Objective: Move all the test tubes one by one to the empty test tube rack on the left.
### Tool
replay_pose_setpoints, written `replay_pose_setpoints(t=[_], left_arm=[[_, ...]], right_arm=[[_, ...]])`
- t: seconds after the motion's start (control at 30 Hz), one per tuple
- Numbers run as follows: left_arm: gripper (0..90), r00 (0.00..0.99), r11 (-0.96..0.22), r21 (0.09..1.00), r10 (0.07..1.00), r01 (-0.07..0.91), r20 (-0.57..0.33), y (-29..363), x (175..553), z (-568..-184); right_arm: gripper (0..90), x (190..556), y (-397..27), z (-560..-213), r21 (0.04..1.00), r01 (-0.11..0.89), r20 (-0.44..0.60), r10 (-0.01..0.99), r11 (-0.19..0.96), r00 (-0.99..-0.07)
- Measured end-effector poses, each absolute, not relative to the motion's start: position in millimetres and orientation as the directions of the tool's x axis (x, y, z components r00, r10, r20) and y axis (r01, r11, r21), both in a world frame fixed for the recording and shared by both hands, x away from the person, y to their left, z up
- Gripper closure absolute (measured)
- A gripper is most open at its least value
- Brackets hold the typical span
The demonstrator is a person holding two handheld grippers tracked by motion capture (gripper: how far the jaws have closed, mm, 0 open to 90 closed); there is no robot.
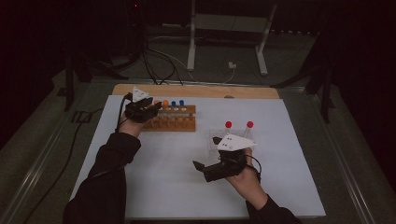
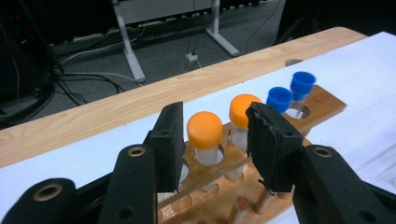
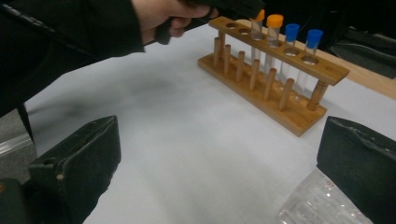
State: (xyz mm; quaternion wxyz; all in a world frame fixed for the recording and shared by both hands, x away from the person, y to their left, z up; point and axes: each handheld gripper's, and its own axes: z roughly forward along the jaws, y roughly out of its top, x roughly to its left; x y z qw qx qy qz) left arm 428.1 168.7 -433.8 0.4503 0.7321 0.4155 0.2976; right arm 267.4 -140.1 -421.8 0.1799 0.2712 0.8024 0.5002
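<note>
A wooden tube rack (image 1: 170, 122) stands at the back left of the white table top. It holds two orange-capped tubes and two blue-capped tubes (image 2: 279, 99). My left gripper (image 2: 215, 126) reaches over the rack's left end. Its jaws stand on either side of the first orange-capped tube (image 2: 204, 129), and a small gap shows at each pad. The second orange-capped tube (image 2: 243, 109) is just behind the right jaw. My right gripper (image 1: 205, 151) rests open near the table's middle right, with nothing between its jaws (image 3: 224, 140). From there the rack (image 3: 275, 88) lies ahead.
A clear plastic rack (image 1: 233, 133) with two red-capped tubes (image 1: 228, 124) stands just beyond my right gripper, and its corner (image 3: 322, 205) shows by the right jaw. A wooden strip (image 1: 196, 90) edges the table's far side. Cables and white stand legs (image 1: 191, 46) lie on the floor behind.
</note>
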Motion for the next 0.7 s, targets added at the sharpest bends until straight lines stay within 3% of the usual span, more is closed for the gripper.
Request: replay_pose_setpoints(t=[0.17,0.4,0.53,0.7], left_arm=[[49.1,0.51,-0.229,0.917,0.86,0.326,0.034,177.7,411.2,-427.2],[33.0,0.566,-0.239,0.922,0.824,0.306,0.026,180.0,385.3,-422.4],[17.9,0.606,-0.241,0.921,0.795,0.306,0.006,178.1,369.3,-422.1],[6.5,0.678,-0.245,0.918,0.735,0.312,-0.034,173.7,350.4,-427.4]], right_arm=[[0.0,268.6,-147.0,-416.6,0.907,0.248,-0.023,0.627,0.341,-0.779],[0.0,272.9,-165.8,-405.2,0.923,0.241,-0.02,0.665,0.299,-0.747],[0.0,276.3,-180.1,-399.1,0.931,0.235,-0.025,0.693,0.278,-0.721],[0.0,282.5,-198.7,-394.8,0.938,0.24,-0.024,0.738,0.25,-0.674]])
